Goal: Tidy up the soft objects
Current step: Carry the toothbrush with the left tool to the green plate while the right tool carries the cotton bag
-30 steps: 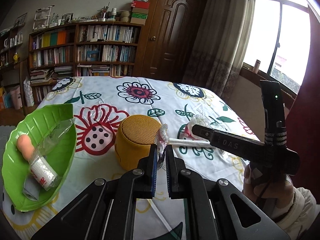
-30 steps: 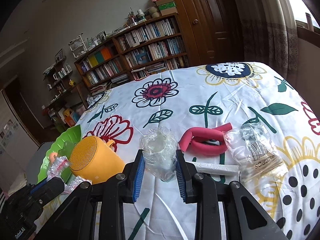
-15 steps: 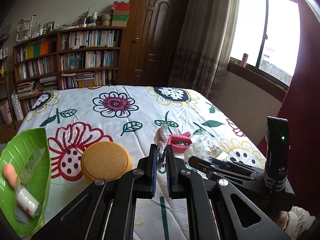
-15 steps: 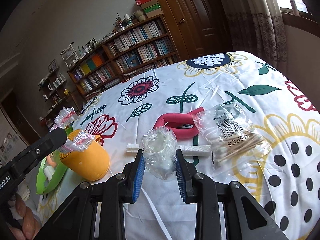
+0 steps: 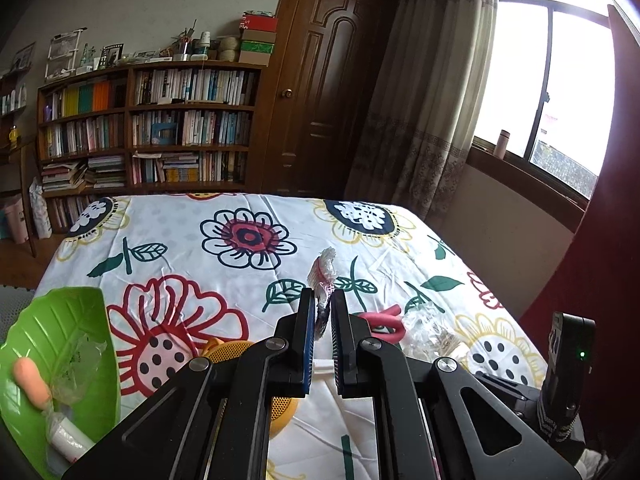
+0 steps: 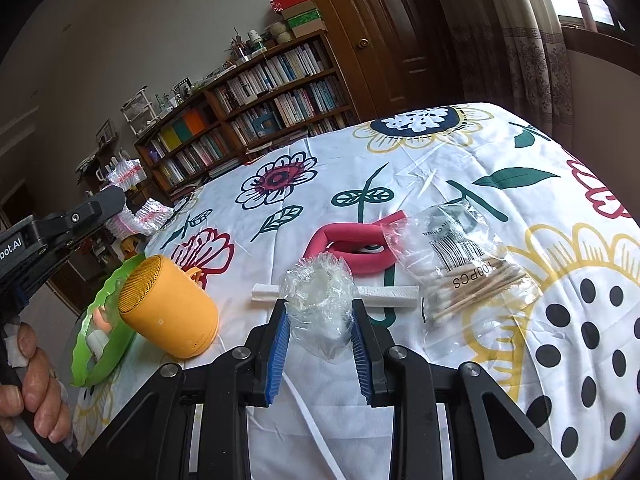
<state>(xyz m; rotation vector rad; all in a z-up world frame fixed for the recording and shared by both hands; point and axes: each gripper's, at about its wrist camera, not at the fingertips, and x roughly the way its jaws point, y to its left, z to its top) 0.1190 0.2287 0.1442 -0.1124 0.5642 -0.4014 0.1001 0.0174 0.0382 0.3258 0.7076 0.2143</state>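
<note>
The left tongs (image 5: 321,312) are lifted above the flowery worktop (image 5: 224,248), pinching a crinkly white-and-pink plastic wrapper (image 5: 322,270). The right tongs (image 6: 320,322) sit low, squeezing a clear crumpled plastic bag (image 6: 320,300). A hand (image 6: 34,388) grips the left handle.

far flowered tablecloth (image 6: 400,152) lies open; yellow speaker (image 6: 168,312) stands beside green dish (image 6: 104,360).

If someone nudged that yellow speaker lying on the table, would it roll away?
Probably a little: the yellow speaker is a cylinder lying on its side, so it could roll. Its small loop and the soft tablecloth may stop it soon. It looks rigid, unlike the crinkly bags nearby.
</note>
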